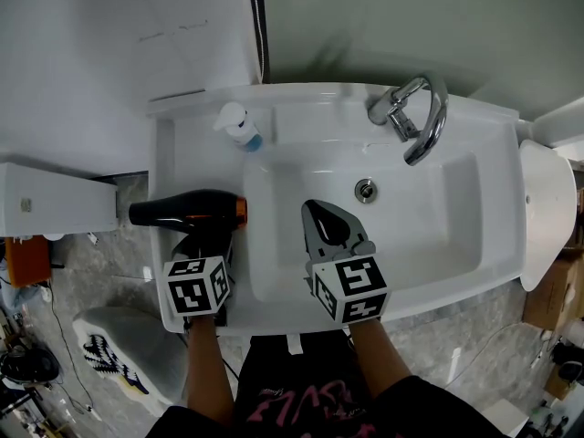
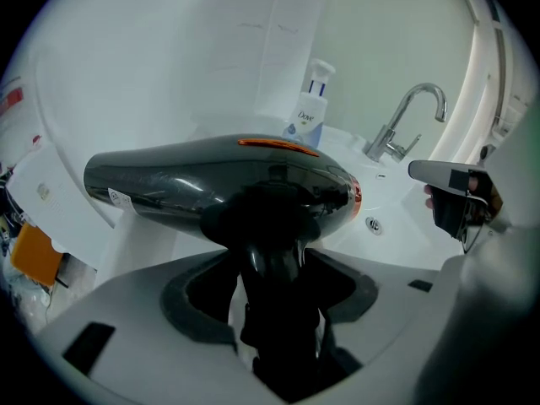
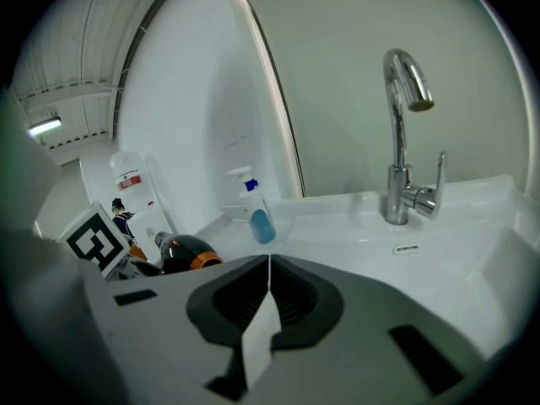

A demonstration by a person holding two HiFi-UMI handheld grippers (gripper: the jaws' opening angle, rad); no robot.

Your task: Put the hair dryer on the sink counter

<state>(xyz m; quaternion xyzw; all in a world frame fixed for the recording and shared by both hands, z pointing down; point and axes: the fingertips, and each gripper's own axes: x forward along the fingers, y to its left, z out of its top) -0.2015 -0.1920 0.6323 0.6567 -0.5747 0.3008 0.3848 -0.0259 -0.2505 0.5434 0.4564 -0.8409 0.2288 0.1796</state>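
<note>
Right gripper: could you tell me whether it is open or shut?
Shut: the right gripper has its jaws together, nothing between them.

**A:** Where does the head view sit?

**B:** High above the sink (image 1: 429, 240), facing steeply down. It covers the whole white surface (image 1: 193, 164), with the left tongs (image 1: 208, 255) and right tongs (image 1: 319, 213) at the lower edge.

**A:** The left gripper view?

**B:** It looks along the left tongs' jaws, angled down. It sits very close to the hair dryer (image 1: 187, 211), which fills the frame centre.

**A:** The right gripper view?

**B:** It sits low over the basin and faces the back wall, with the faucet (image 1: 415, 117) at mid-distance on the right.

**A:** What do the views share?

**B:** All three show the faucet, soap bottle (image 1: 239, 126) and hair dryer. Each gripper view also catches the other tongs at its edge.
</note>
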